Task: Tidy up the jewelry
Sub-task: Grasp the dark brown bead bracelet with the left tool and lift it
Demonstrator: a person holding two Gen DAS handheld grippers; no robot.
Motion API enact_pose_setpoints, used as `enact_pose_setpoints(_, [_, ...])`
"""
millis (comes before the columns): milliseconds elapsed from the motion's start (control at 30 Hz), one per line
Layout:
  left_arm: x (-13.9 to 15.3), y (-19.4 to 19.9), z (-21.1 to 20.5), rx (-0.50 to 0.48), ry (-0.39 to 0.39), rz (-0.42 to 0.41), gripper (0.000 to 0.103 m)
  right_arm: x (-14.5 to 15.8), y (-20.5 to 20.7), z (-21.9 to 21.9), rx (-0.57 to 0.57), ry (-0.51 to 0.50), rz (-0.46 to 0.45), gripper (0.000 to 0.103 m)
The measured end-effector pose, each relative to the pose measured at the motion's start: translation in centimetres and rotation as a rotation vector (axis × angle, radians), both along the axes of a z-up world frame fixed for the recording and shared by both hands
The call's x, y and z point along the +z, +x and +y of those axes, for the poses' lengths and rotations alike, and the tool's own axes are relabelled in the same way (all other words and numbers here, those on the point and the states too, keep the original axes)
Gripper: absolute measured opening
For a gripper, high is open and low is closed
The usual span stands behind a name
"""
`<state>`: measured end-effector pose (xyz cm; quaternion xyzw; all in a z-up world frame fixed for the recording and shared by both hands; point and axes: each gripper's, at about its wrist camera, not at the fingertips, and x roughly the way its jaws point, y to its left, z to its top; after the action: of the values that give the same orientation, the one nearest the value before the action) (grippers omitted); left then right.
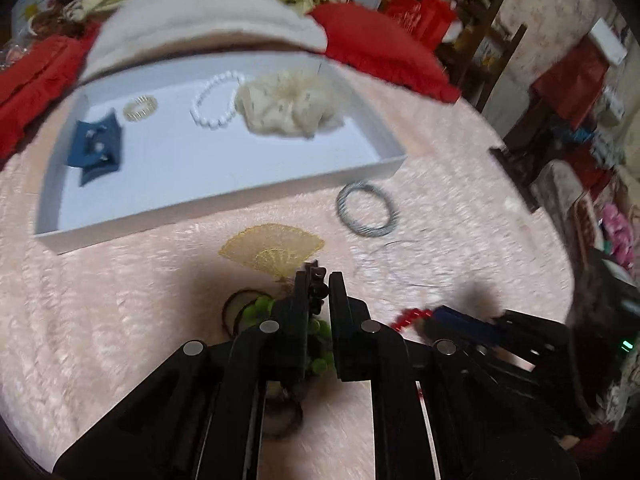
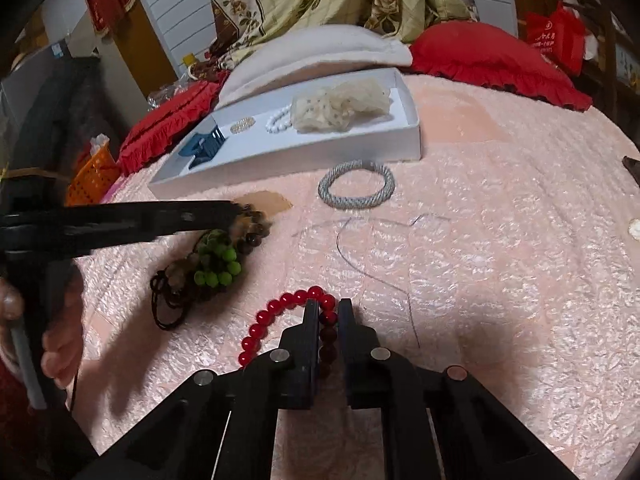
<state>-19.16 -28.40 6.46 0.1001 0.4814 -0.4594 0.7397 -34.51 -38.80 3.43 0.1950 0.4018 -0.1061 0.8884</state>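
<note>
Red bead bracelet, glossy and round, sits between right tool fingers.

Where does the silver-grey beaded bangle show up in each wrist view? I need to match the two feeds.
Left wrist view: silver-grey beaded bangle lies right of centre on the pink bedspread, just below the near right corner of the white tray.
Right wrist view: the bangle sits at centre, just in front of the tray's near wall, towards its right end.
Shared landmark: the cream scrunchie inside the tray.
</note>
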Motion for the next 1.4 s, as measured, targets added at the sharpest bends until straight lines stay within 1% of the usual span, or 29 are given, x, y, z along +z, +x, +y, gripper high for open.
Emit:
enact_pose_setpoints(100, [2.7, -1.4, 2.4, 0.01, -0.062, -0.015, 0.008, 1.6, -0.9, 0.1, -0.009, -0.009, -0.035, 0.009])
enact_pose_setpoints(200, [4.9, -2.6, 5.1, 0.032, -0.101, -0.047, 0.008, 3.0, -1.7, 0.6, -0.009, -0.021, -0.061, 0.009])
enact_pose_setpoints(267, [5.8, -3.2, 6.7, 0.055, -0.115, -0.061, 0.008, 3.8, -2.4, 1.1, -0.007, -0.028, -0.076, 0.009])
enact_pose_setpoints(367, [7.1, -4.3, 9.8, 0.115, -0.112, -0.123, 0.008, 4.7, -3.2, 1.7, -0.003, -0.027, -0.093, 0.009])
enact_pose_setpoints(433, [7.6, -5.0, 11.2, 0.151, -0.094, -0.162, 0.008, 5.2, -3.8, 2.1, 0.003, -0.02, -0.104, 0.009])
enact_pose_setpoints(600, [8.1, -6.4, 13.4, 0.202, -0.08, -0.201, 0.008, 6.4, -4.4, 3.1, 0.024, 0.018, -0.134, 0.009])
enact_pose_setpoints(733, [8.5, -7.4, 14.4, 0.22, -0.084, -0.224, 0.008, 7.6, -4.8, 4.1, 0.045, 0.039, -0.161, 0.009])
enact_pose_setpoints(900, [9.3, -8.0, 15.4, 0.232, -0.107, -0.239, 0.008, 8.9, -5.1, 5.2, 0.064, 0.022, -0.181, 0.009])
enact_pose_setpoints(1000, [9.5, -8.2, 15.7, 0.236, -0.103, -0.254, 0.008, 9.4, -5.2, 5.9, 0.073, 0.006, -0.187, 0.009])
enact_pose_setpoints(1067, [9.2, -8.2, 15.8, 0.239, -0.092, -0.256, 0.008, 9.5, -5.2, 6.1, 0.078, 0.001, -0.184, 0.009])
enact_pose_setpoints(1133, [7.8, -7.9, 15.5, 0.225, -0.053, -0.248, 0.008, 9.2, -5.1, 6.3, 0.082, 0.0, -0.176, 0.009])
enact_pose_setpoints(1233, [4.4, -7.5, 14.8, 0.211, 0.037, -0.211, 0.009, 8.5, -4.9, 6.5, 0.091, 0.008, -0.149, 0.009])
enact_pose_setpoints(1300, [0.8, -6.9, 14.5, 0.212, 0.109, -0.164, 0.009, 7.8, -4.7, 6.6, 0.099, 0.016, -0.131, 0.009])
enact_pose_setpoints(1333, [-0.6, -6.5, 14.6, 0.215, 0.129, -0.137, 0.009, 7.4, -4.6, 6.5, 0.102, 0.02, -0.124, 0.009])
enact_pose_setpoints(1400, [-2.7, -5.7, 15.0, 0.221, 0.126, -0.074, 0.009, 6.3, -4.2, 6.3, 0.107, 0.042, -0.108, 0.009])
